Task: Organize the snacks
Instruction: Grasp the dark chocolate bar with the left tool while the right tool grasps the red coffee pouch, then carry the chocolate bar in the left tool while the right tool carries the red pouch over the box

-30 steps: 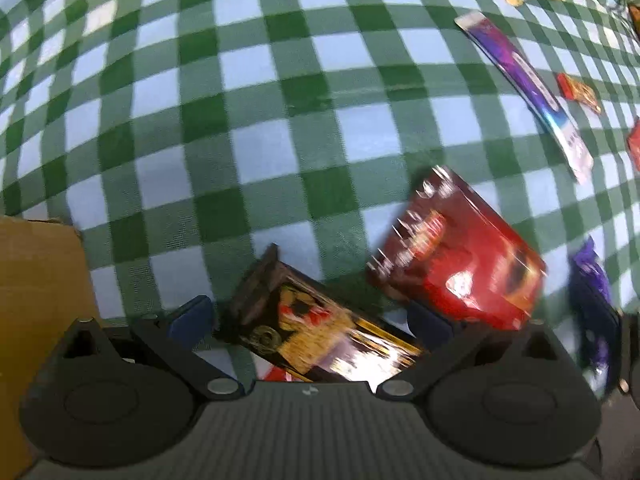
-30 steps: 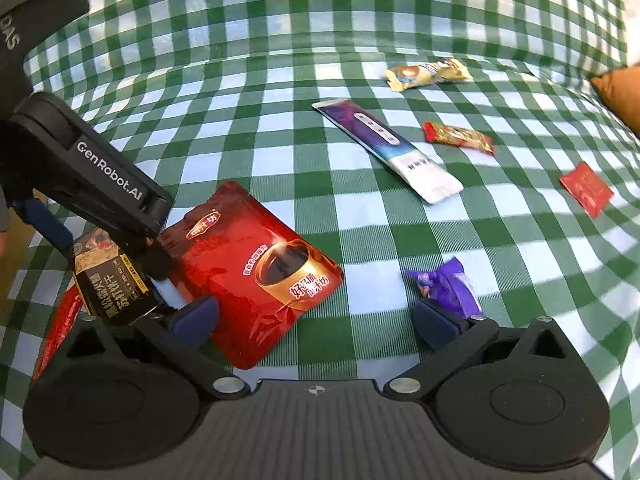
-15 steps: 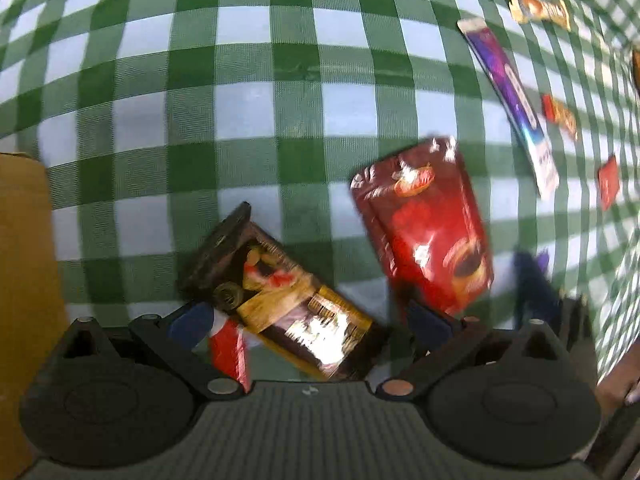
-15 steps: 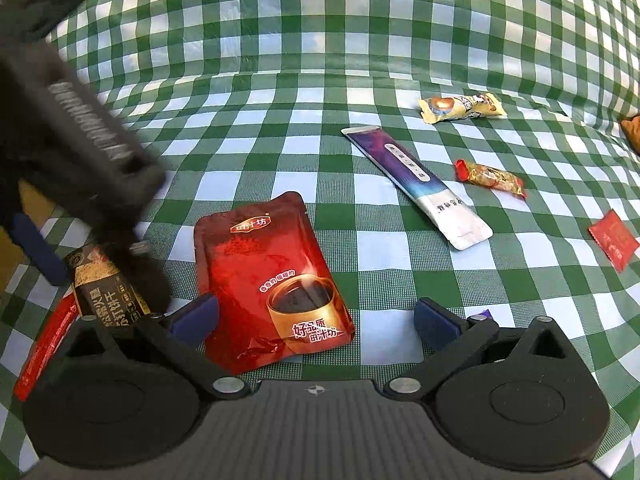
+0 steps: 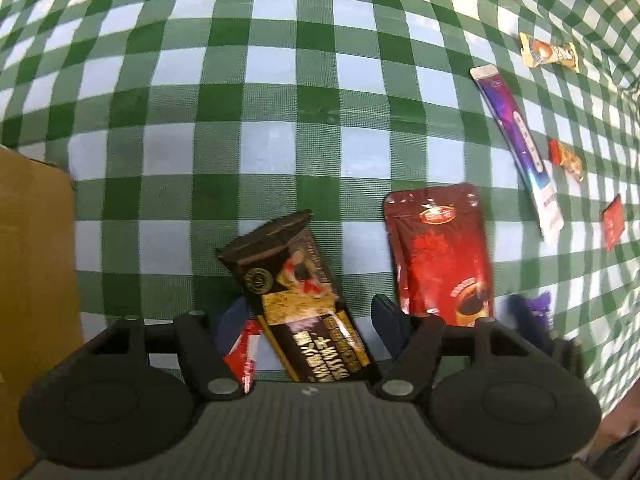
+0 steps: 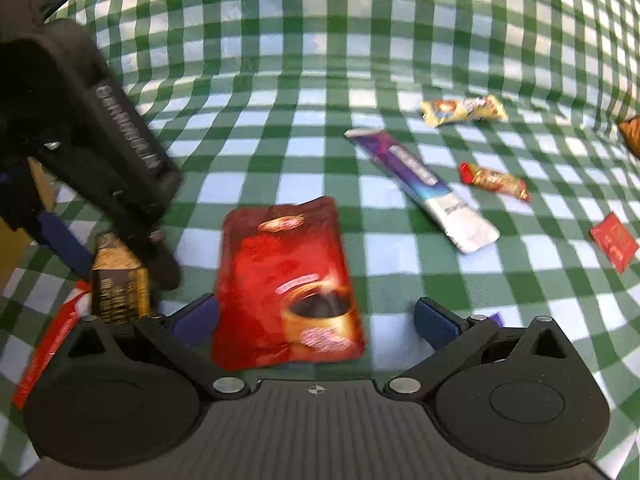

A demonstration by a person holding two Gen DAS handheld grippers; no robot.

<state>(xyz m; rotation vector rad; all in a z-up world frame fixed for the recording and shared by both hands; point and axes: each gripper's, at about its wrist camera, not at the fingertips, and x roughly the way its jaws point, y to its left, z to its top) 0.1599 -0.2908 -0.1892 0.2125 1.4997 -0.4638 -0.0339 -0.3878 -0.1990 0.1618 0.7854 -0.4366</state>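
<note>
A dark brown biscuit pack (image 5: 298,296) lies between the fingers of my left gripper (image 5: 310,318), which stands wide; the frames do not show whether the pads touch it. It also shows in the right wrist view (image 6: 118,280) under the left gripper (image 6: 116,256). A red sachet (image 5: 240,354) lies beneath it. A red coffee pouch (image 6: 286,284) lies flat between the fingers of my right gripper (image 6: 316,320), which is open around it and apart from it. The pouch also shows in the left wrist view (image 5: 440,254).
A cardboard box (image 5: 34,264) stands at the left. On the green checked cloth (image 6: 320,80) lie a long purple sachet (image 6: 420,188), a yellow wrapped bar (image 6: 464,110), a red-gold candy (image 6: 494,180), a small red packet (image 6: 614,240) and a purple candy (image 5: 532,312).
The left gripper has lifted and swung with the biscuit pack between its fingers. The right gripper has moved left, so the red pouch now lies centred between its fingers.
</note>
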